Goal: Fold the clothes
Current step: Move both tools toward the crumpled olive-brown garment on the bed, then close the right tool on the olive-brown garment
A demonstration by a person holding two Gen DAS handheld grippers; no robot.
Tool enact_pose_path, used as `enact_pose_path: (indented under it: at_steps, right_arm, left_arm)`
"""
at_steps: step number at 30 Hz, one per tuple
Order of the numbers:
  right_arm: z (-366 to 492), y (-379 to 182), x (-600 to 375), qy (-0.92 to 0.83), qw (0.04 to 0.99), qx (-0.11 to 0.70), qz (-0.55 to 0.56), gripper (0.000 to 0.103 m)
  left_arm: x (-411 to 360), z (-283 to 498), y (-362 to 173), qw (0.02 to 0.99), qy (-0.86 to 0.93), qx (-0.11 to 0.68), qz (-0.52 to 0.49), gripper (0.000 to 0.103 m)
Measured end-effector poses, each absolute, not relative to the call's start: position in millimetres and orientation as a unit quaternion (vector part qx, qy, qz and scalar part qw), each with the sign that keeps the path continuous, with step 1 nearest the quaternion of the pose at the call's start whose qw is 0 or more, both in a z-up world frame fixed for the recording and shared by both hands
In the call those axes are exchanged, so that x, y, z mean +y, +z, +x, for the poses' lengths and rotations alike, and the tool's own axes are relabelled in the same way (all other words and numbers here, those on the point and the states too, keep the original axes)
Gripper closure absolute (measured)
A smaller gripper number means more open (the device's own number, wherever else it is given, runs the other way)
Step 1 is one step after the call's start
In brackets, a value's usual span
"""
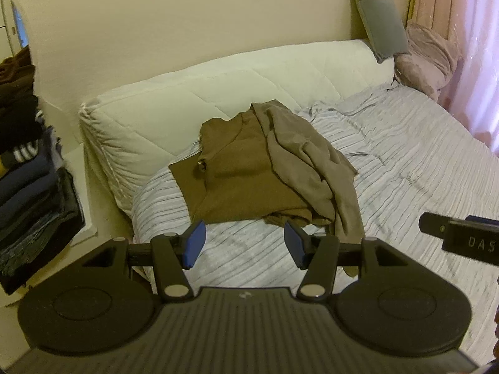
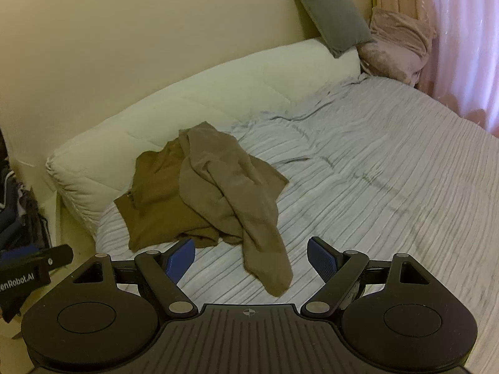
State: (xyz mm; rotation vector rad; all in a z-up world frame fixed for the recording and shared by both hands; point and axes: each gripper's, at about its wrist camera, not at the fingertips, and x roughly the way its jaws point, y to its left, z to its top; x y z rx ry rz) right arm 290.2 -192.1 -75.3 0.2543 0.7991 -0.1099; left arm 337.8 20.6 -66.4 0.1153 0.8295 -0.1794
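Dim, yellowish indoor light, pink glow through the curtain (image 2: 461,46) at right; soft focus, fisheye-bent edges.

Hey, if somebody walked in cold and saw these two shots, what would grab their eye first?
Probably the rumpled brown and tan clothes heap, lying on the ribbed pale-grey bedspread beside the long cream quilted bolster at the wall. Next, both black tools with blue pads, left tool and right tool, open and empty in front of the heap.

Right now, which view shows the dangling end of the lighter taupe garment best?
Right wrist view: the lighter taupe garment trails its whole end toward the camera, unobstructed. In the left wrist view that end drops behind the left tongs.
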Motion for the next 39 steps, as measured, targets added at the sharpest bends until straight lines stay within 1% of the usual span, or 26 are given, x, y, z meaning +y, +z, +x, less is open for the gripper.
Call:
enact_pose_path:
  at_steps: [10, 17, 30, 33, 35, 37, 39]
  right_arm:
    - [342, -97, -191, -0.064, 0.901, 0.407, 0.136, 0.021]
    - [379, -115, -204, -0.064, 0.890, 0.419, 0.168, 0.021]
    - [437, -170, -225, -0.061, 0.874, 0.444, 0.190, 0.021]
    - [448, -184, -228, -0.058, 0.870, 0.449, 0.193, 0.021]
    - [455, -195, -229, -0.053, 0.868, 0.453, 0.197, 0.021]
    - [460, -205, -230, -0.049, 0.868, 0.453, 0.198, 0.021]
    - [465, -213, -229, -0.044, 0.868, 0.453, 0.197, 0.021]
  left_arm:
    - [17, 400, -87, 0.898, -0.104, 0.423, 0.061, 0.051]
    - [11, 442, -107, 0.889, -0.114, 0.439, 0.067, 0.051]
    - [10, 507, -168, 0.865, -0.133, 0.482, 0.052, 0.051]
    - [8, 518, -180, 0.861, -0.150, 0.484, 0.045, 0.054]
    - [4, 524, -186, 0.858, -0.162, 0.486, 0.040, 0.057]
    - [0, 530, -193, 0.854, -0.173, 0.489, 0.035, 0.057]
    - [-5, 537, -200, 0.850, -0.183, 0.493, 0.029, 0.061]
